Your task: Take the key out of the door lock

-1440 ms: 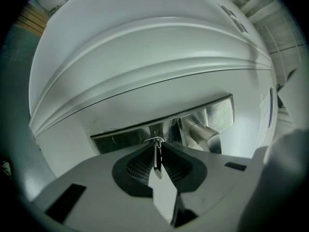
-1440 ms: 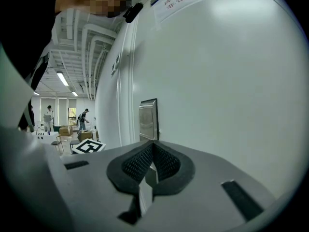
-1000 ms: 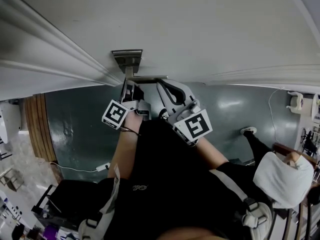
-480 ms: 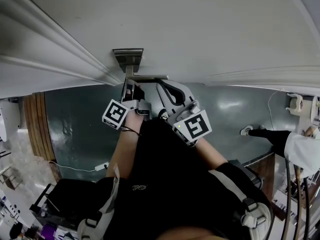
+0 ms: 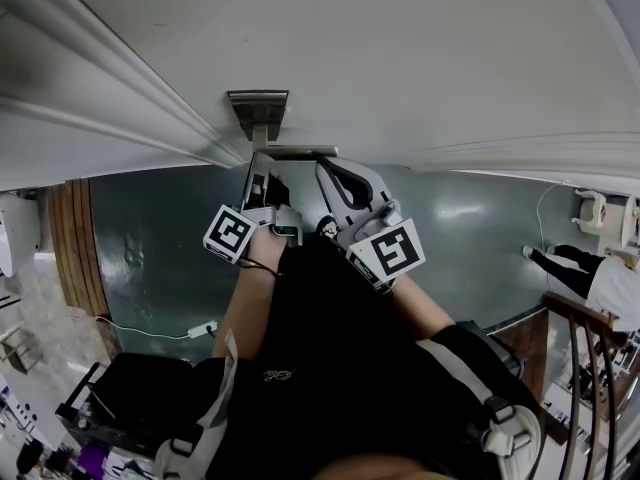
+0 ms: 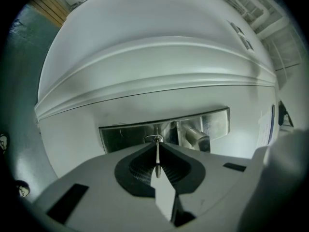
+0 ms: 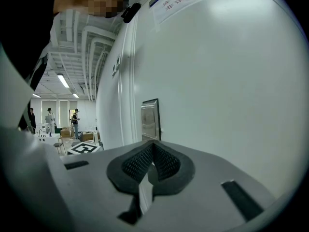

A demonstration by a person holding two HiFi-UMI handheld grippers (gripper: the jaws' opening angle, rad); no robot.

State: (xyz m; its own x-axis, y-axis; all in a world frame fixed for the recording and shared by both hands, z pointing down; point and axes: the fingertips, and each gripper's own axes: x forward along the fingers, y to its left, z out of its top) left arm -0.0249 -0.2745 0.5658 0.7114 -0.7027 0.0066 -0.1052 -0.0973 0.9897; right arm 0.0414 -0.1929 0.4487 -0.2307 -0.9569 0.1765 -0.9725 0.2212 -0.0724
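A: Left gripper (image 6: 157, 145), state of the fingers?
B: Clamped on the key (image 6: 157, 159). The key shows edge-on as a thin metal strip, pinched between the two ribbed pads.
A: Where does the key run from there?
B: Straight ahead of the fingertips, its far end meeting the metal lock plate (image 6: 125, 135) on the white door (image 6: 145, 71). How deep it sits in the keyhole, cannot tell.
A: Anything beside the fingers?
B: The door handle's round stem (image 6: 195, 137), just right of the fingertips, on the same plate.
A: Right gripper (image 7: 151, 148)?
B: Fingers together, nothing between the pads. The lock plate stands beyond its fingertips, well apart from them. The door face fills the space to their right.
A: Head view?
B: Both grippers side by side, tips up at the plate.
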